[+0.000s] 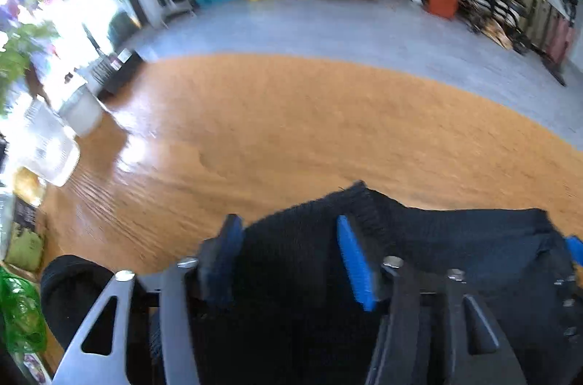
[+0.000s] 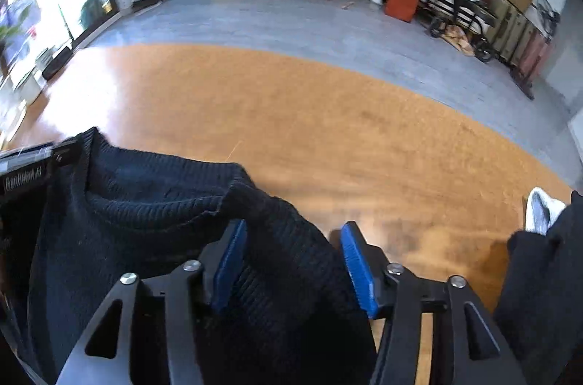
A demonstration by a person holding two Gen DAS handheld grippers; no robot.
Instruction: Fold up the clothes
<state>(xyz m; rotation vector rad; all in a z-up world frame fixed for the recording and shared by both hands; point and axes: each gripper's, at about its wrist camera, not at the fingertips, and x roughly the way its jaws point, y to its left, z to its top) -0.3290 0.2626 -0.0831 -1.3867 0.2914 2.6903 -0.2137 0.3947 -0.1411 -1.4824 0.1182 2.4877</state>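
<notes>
Left wrist view, left tongs (image 1: 291, 257): blue pads stand apart, lower centre of the frame; dark knit lies between them, and the pads do not press on it.
Left wrist view, sweater (image 1: 419, 239): dark navy ribbed knit, spread across the bottom and lower right, lying on the wooden table (image 1: 291, 130).
Left wrist view, surroundings: clear plastic containers (image 1: 51, 144) at the left edge; grey floor (image 1: 328, 28) beyond the table.
Right wrist view, right tongs (image 2: 291, 261): pads apart, lower centre; a fold of knit sits between them, against the left pad, clear of the right one.
Right wrist view, sweater (image 2: 145, 203): fills the lower left, its neckline open toward the upper left.
Right wrist view, white cloth (image 2: 541, 210): at the right edge, beside more dark fabric.
</notes>
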